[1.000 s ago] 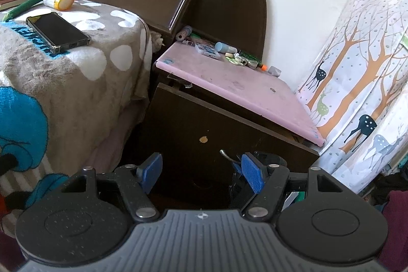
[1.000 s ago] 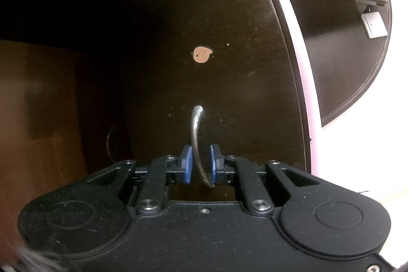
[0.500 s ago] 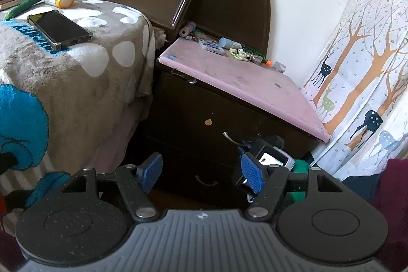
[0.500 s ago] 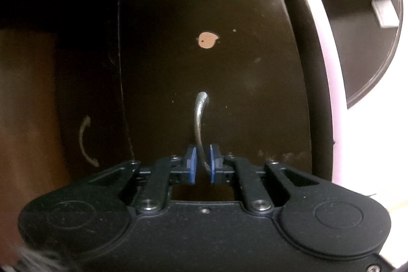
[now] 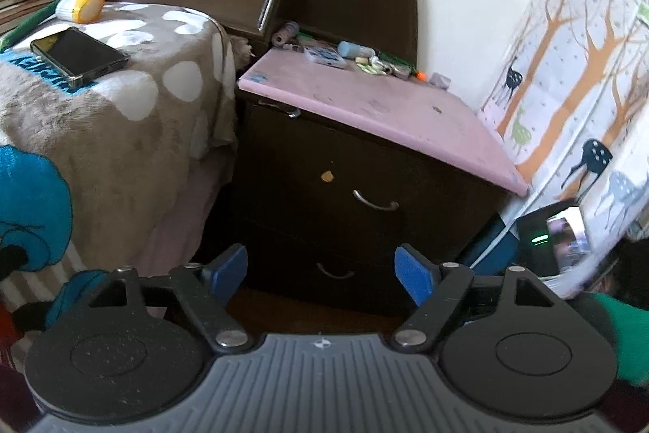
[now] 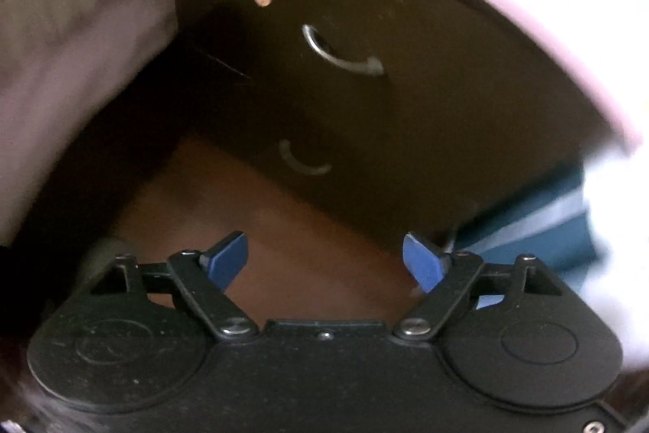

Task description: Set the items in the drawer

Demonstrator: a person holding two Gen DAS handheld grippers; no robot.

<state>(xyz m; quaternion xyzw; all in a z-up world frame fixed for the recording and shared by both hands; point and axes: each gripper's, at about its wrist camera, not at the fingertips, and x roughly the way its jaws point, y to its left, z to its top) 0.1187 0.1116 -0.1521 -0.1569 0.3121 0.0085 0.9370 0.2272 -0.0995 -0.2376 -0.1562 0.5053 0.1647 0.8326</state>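
A dark wooden nightstand (image 5: 426,189) with a pink top (image 5: 365,108) has two shut drawers. The upper drawer's metal handle (image 5: 375,203) and the lower handle (image 5: 334,272) show in the left wrist view. My left gripper (image 5: 322,272) is open and empty, held back from the drawers. My right gripper (image 6: 324,262) is open and empty, away from the upper handle (image 6: 344,55) and the lower handle (image 6: 304,159); this view is blurred. The right gripper's body shows at the right edge of the left wrist view (image 5: 559,238).
A bed with a grey spotted blanket (image 5: 101,116) stands left of the nightstand, with a black phone (image 5: 77,55) and a yellow-capped jar (image 5: 83,5) on it. Small items (image 5: 349,55) lie at the back of the pink top. A tree-print curtain (image 5: 580,67) hangs on the right.
The upper drawer was open and is now shut. My right gripper let go of its handle, opened and drew back. The left gripper pulled back a little.
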